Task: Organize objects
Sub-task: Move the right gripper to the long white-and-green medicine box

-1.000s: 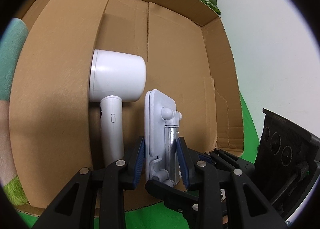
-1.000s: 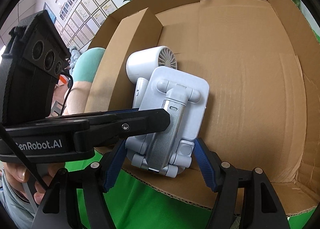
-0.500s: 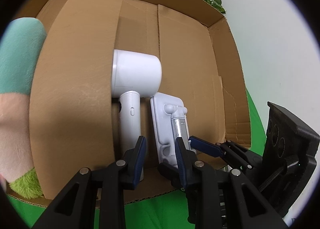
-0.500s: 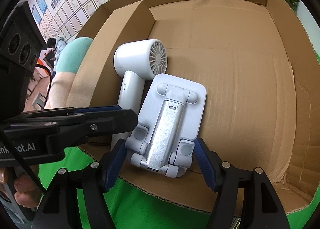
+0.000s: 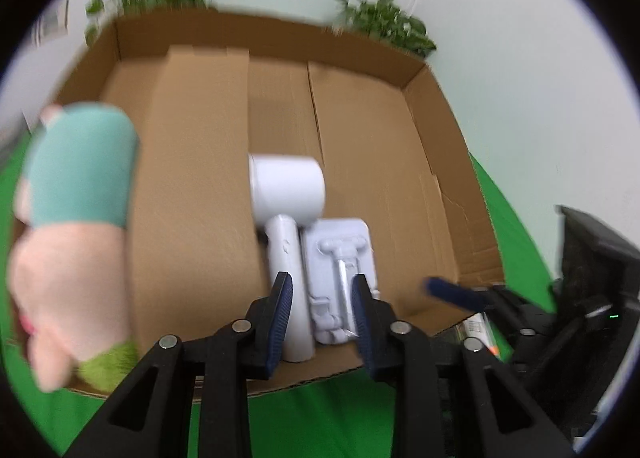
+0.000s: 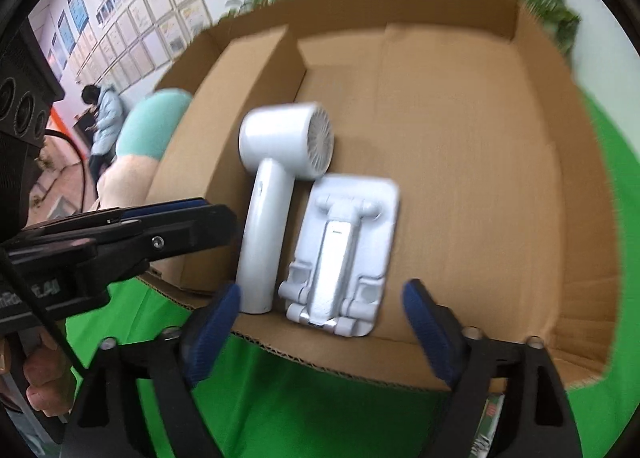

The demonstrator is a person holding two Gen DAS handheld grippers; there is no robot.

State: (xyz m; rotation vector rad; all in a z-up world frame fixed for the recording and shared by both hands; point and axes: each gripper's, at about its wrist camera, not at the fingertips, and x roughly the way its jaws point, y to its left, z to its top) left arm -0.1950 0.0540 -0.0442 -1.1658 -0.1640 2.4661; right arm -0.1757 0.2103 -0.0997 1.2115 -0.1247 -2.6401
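Note:
A white folded phone stand lies flat in the cardboard box, beside a white hair dryer. Both also show in the left wrist view: the stand and the dryer. My right gripper is open and empty, just outside the box's near edge. My left gripper is open and empty, also outside the near edge; it shows from the side in the right wrist view. The frames are motion-blurred.
A cardboard divider splits the box; a plush toy in teal, pink and green lies in the left compartment. Green cloth covers the table. Plants stand behind the box. A person stands far left.
My left gripper has let go of the phone stand, and both grippers have pulled back from the box. The stand now lies free beside the hair dryer.

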